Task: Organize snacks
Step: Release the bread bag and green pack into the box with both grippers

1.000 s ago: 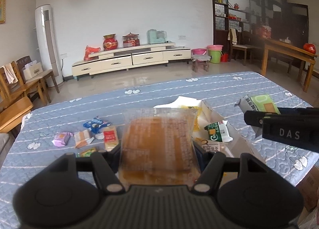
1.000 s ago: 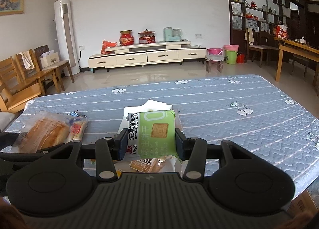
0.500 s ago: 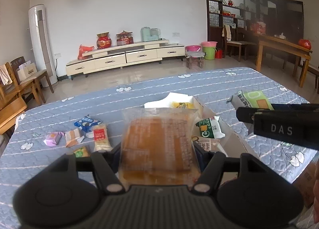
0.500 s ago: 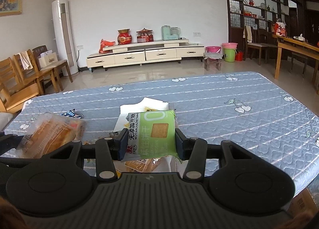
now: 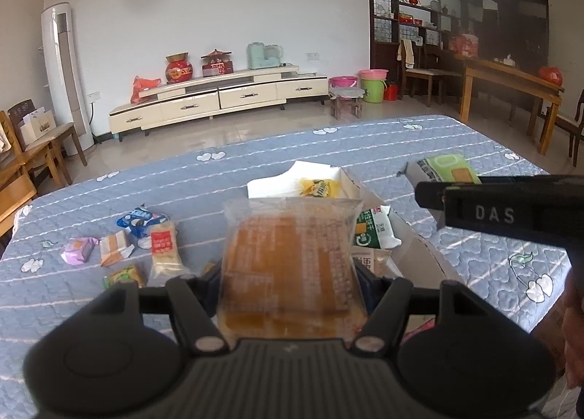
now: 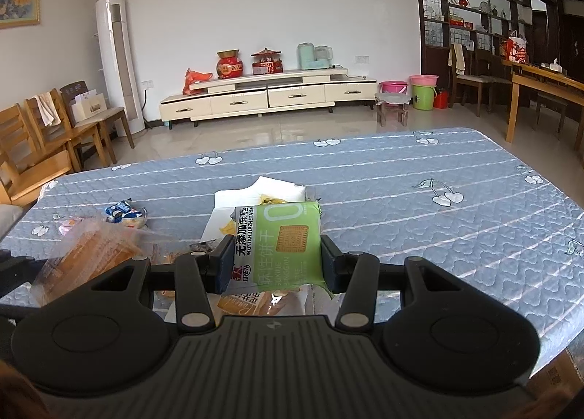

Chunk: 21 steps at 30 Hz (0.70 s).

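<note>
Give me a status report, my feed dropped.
Left gripper shut on clear bread pack. Right gripper shut on green biscuit pack. White box ahead, path clear.

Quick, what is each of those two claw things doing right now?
Left gripper: closed on a clear packet of brown cake.
Right gripper: closed on a green biscuit pack.

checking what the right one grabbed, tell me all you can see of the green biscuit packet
The green plastic biscuit packet is a flat, roughly square pouch with a white side band of printed characters, a large pale zero and a picture of a square biscuit. It looks sealed and slightly crinkled. The right hand-held gripper clamps it by both side edges, holding it face up in the air above the open white cardboard box of snacks on the blue quilted cover.
</note>
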Motion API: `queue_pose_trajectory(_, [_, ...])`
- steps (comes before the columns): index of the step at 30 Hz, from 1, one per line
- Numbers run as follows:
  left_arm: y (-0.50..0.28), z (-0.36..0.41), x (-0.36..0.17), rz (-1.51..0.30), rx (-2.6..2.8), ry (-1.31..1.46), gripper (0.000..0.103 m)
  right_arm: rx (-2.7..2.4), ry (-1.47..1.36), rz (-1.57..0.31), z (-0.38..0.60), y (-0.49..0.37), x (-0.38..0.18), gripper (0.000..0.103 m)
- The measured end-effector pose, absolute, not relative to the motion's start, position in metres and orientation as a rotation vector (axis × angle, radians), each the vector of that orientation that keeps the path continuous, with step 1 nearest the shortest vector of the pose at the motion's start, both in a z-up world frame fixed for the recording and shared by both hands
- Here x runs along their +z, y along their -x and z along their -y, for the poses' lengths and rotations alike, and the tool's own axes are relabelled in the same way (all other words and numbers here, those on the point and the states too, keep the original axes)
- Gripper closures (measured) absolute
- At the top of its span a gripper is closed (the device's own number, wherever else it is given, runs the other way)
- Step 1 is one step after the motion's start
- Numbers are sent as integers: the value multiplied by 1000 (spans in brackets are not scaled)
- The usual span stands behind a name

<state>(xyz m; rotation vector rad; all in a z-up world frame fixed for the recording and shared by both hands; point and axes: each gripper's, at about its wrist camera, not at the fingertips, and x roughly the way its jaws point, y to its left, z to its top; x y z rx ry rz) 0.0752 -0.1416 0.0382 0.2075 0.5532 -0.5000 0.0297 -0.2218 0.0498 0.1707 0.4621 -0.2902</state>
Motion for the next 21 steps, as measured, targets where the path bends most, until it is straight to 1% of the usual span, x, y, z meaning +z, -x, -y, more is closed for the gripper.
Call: queue_pose_trajectory(21, [-89,168,19,-593,-561,-226,36,-244,-145,-521,246,-81,43,44])
